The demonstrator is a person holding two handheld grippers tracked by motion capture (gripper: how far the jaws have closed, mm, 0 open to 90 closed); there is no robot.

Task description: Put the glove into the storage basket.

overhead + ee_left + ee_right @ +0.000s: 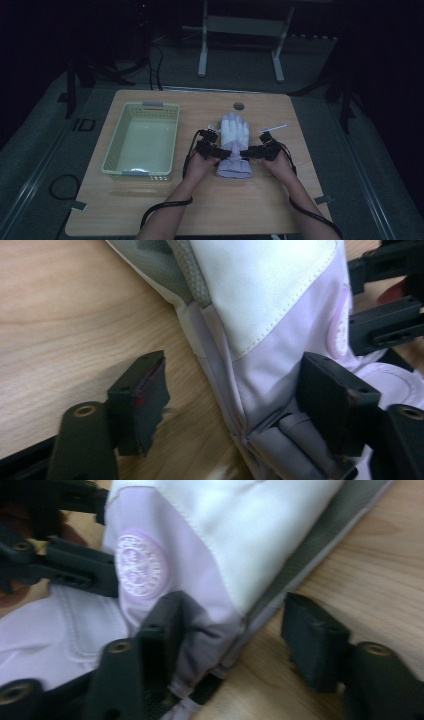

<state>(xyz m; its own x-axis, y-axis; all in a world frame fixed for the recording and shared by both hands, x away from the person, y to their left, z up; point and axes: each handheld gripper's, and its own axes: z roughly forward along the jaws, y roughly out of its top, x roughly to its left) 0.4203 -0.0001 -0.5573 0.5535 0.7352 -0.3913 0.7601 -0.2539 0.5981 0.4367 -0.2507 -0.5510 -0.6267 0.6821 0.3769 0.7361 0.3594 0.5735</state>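
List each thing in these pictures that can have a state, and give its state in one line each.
glove: flat on the table, fingers pointing away from the person.
basket: upright, nothing inside.
left gripper: jaws apart, straddling the glove's edge.
right gripper: jaws apart, straddling the glove's opposite edge.

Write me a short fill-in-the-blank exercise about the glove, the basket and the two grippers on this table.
1. The white and lilac glove lies on the ____ table.
2. The pale green basket stands to the ____ of the glove in the high view.
3. The left gripper and the right gripper each straddle one ____ of the glove near its cuff.

Missing words: wooden; left; edge
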